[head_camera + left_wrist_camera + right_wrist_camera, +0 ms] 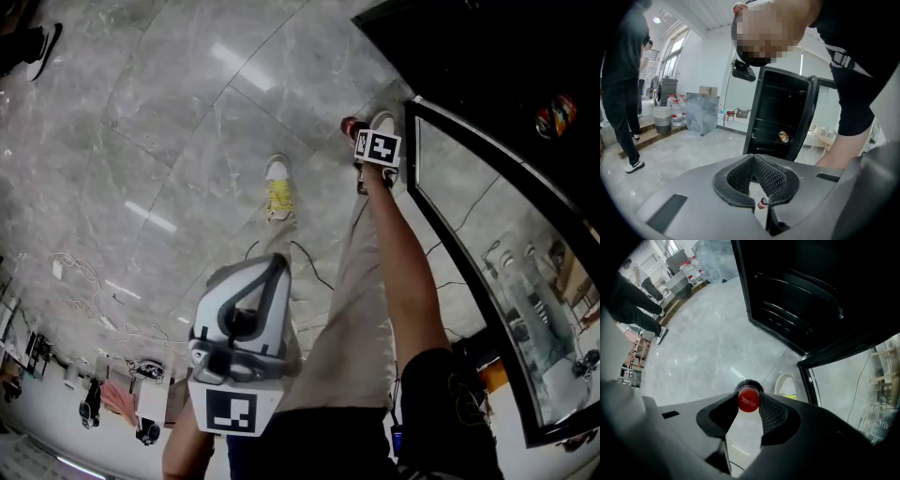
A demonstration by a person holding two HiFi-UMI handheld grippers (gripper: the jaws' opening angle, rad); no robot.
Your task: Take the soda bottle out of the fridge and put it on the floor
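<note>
The right arm (405,272) reached straight down from the shoulder, elbow nearly locked, along the outer side of the person's tan trouser leg. At its end the right gripper (748,404) pointed squarely at the floor (178,112), and its marker cube (378,147) faced up toward the head camera. Its jaws were clamped on the neck of the soda bottle (748,398), with one ribbed pad pressed on each side just under the red cap. The bottle hung upright below the claw, low over the grey marble. It was just beside the toe of a white shoe (382,122) and close to the bottom edge of the open glass fridge door (487,253). No view showed whether the bottle's base touched the marble. The dark inside of the fridge (811,301) lay beyond the bottle.

The left gripper (753,159) was held back near the person's waist, much higher than the right one and tilted slightly downward toward the fridge. Its jaws were closed, with the tips of the two pads meeting in a point and nothing between them. The other foot, in a shoe with yellow laces (278,192), stood to the left of the bottle.
</note>
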